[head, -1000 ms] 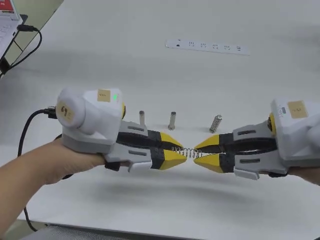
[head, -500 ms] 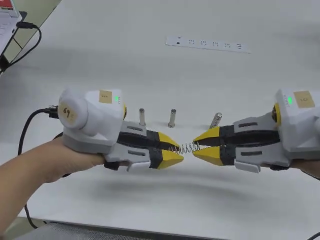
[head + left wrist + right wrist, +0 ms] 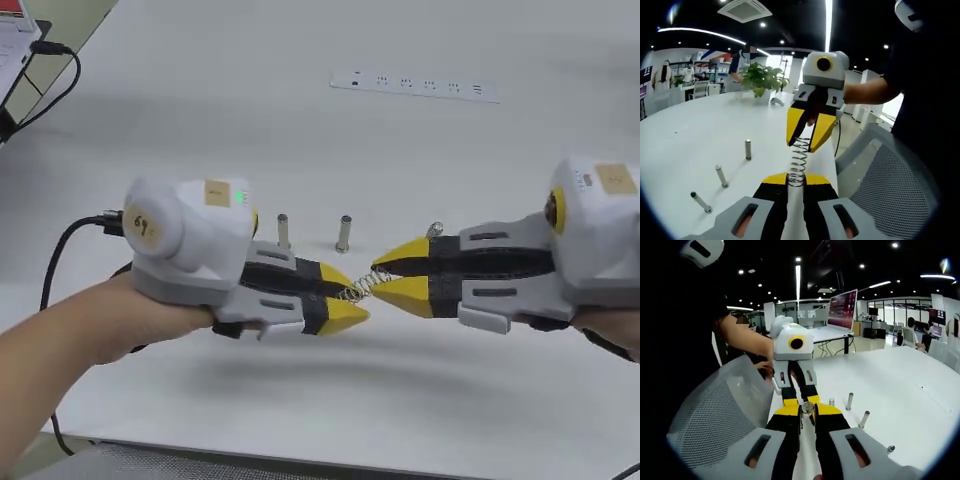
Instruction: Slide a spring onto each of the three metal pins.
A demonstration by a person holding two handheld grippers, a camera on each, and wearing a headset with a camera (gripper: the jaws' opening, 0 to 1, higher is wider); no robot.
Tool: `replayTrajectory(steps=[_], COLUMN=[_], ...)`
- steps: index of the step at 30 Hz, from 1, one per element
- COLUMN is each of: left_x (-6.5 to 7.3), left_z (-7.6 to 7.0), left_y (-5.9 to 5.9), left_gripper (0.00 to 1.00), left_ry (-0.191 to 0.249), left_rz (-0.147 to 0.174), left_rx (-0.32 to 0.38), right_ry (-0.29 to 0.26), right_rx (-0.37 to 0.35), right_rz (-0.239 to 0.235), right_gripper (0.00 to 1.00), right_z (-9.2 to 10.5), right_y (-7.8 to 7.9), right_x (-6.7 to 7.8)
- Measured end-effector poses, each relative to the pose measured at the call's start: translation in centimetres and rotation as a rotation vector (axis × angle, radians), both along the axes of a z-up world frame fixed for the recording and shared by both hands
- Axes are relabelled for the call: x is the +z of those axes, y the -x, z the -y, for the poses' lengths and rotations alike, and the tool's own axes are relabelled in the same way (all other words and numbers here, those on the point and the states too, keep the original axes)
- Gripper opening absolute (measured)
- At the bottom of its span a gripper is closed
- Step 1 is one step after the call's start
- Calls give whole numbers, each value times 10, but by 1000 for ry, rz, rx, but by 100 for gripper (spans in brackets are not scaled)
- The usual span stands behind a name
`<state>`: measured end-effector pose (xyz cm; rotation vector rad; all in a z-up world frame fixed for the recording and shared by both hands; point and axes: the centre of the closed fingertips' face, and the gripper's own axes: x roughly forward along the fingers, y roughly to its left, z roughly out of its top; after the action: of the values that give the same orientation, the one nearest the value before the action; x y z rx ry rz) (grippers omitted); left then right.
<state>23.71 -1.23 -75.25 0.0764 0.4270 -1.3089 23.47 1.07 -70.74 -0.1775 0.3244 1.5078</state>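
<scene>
We hold the spring (image 3: pixel 360 288) in the air between the two tongs, tip to tip. The left tongs (image 3: pixel 350 302) are clenched on one end and the right tongs (image 3: pixel 383 274) on the other, with the coils slanting up across the short gap toward the right pair. Beyond the tips, three pins stand on the bench (image 3: pixel 300 150). The first pin (image 3: pixel 283 230) and second pin (image 3: pixel 344 233) are bare and upright behind the left tongs. The third pin (image 3: pixel 748 150) is just behind the right tongs, with a second spring (image 3: pixel 748 147) around it.
</scene>
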Motion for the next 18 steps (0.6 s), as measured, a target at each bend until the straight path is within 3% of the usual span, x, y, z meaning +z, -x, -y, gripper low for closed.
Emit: replayTrajectory(steps=[8,18], left_x=[1,9], left_z=[5,0], left_y=[3,0], left_gripper=[2,3], left_ry=[4,42], left_rz=[6,-9], left_rx=[-15,10], right_ry=[-27,-79], right_rx=[9,-7], right_rz=[31,47], right_gripper=[7,7], right_z=[-16,-15], right_y=[3,1], right_x=[4,11])
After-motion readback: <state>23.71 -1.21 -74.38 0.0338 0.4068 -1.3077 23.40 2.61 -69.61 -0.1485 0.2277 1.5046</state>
